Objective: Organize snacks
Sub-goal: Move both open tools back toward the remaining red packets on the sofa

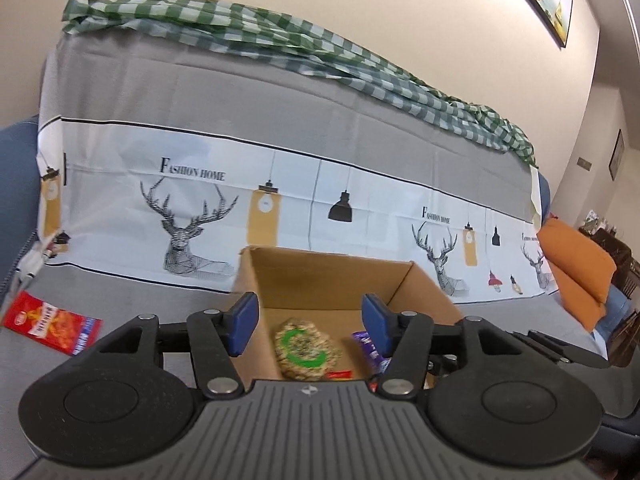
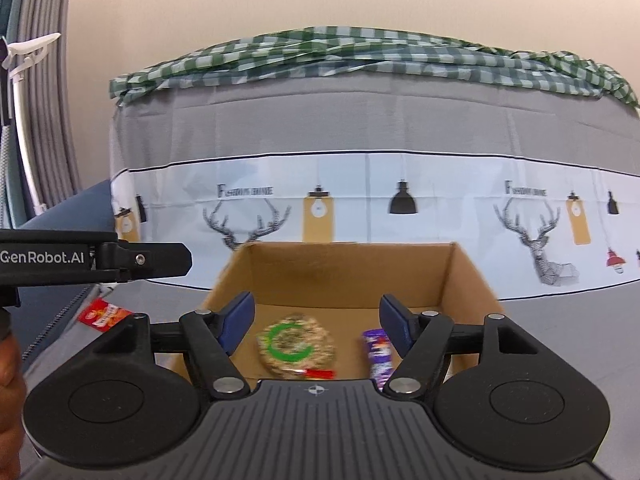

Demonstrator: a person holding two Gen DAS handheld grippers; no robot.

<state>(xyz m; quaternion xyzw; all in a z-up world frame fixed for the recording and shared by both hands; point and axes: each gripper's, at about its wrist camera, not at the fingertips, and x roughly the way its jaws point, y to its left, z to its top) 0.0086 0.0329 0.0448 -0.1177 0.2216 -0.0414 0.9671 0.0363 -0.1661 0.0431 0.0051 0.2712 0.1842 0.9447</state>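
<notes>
An open cardboard box [image 1: 332, 276] [image 2: 344, 272] stands on the grey sofa seat. Inside lie a round rice cracker with a green ring [image 1: 306, 348] [image 2: 296, 346], a purple snack packet [image 1: 370, 350] [image 2: 378, 354] and a small red wrapper [image 1: 338, 375] [image 2: 320, 374]. My left gripper [image 1: 310, 326] is open and empty above the box's near edge. My right gripper [image 2: 318, 324] is open and empty above the box too. A red snack packet [image 1: 52, 322] [image 2: 105, 314] lies on the seat to the left of the box.
The sofa back is draped with a grey and white deer-print cloth [image 1: 280, 184] [image 2: 360, 192], with a green checked cloth [image 1: 280, 36] on top. An orange cushion [image 1: 576, 268] lies at the right. The left gripper's arm [image 2: 80, 260] crosses the right wrist view's left side.
</notes>
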